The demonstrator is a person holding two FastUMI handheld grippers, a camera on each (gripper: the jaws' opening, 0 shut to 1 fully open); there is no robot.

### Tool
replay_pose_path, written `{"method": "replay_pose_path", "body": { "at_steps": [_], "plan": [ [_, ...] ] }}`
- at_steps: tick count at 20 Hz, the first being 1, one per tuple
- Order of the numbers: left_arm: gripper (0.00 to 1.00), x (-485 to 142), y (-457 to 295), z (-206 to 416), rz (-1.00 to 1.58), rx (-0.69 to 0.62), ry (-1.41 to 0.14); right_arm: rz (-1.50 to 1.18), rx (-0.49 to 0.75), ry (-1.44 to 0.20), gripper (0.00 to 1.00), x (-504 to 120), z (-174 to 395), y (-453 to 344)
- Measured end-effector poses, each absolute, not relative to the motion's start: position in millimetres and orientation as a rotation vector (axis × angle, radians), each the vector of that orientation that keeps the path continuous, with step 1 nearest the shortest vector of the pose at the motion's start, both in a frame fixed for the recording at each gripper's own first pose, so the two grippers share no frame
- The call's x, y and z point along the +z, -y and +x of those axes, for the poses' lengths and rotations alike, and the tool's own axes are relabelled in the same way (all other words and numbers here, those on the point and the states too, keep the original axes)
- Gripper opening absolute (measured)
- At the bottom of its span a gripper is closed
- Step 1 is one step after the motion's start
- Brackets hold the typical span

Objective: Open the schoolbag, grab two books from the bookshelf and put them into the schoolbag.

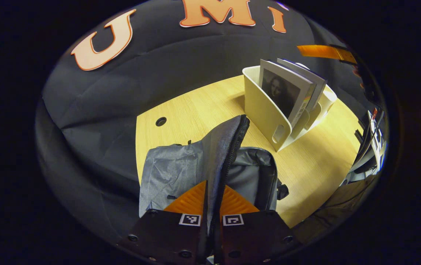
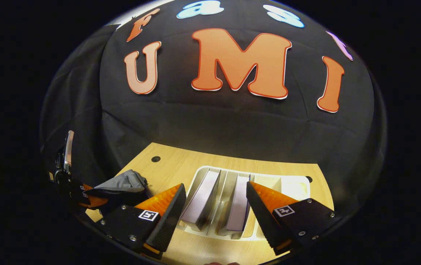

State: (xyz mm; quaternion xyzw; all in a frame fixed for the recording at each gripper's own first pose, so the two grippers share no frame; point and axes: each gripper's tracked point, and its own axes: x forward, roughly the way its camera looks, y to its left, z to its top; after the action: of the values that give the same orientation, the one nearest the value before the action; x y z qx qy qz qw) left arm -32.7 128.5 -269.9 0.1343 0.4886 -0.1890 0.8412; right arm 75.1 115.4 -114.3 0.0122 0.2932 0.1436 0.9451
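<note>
Up on the wooden table (image 1: 195, 106), the grey schoolbag (image 1: 173, 173) lies beside the white bookshelf (image 1: 265, 117), and the left gripper (image 1: 213, 206) has its fingers pinched together on the bag's raised zipper flap (image 1: 225, 154). Two books (image 1: 287, 92) stand upright in separate slots of the bookshelf (image 2: 210, 228). Above it, the right gripper (image 2: 216, 209) hangs with fingers spread wide, holding nothing, straddling both books (image 2: 203, 198).

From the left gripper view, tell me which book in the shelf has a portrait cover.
The front book, nearest the schoolbag: its cover shows a dark portrait; the one behind shows just pale edges.
</note>
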Motion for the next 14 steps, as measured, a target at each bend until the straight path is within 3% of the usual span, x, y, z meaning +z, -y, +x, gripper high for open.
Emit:
{"method": "replay_pose_path", "body": {
  "at_steps": [14],
  "plan": [
    [0.07, -227.5, -125.0, -9.0, 0.321, -0.51, -1.115, 0.112, 0.361, -1.004, 0.98, -160.7, 76.3, -157.6]
  ]
}}
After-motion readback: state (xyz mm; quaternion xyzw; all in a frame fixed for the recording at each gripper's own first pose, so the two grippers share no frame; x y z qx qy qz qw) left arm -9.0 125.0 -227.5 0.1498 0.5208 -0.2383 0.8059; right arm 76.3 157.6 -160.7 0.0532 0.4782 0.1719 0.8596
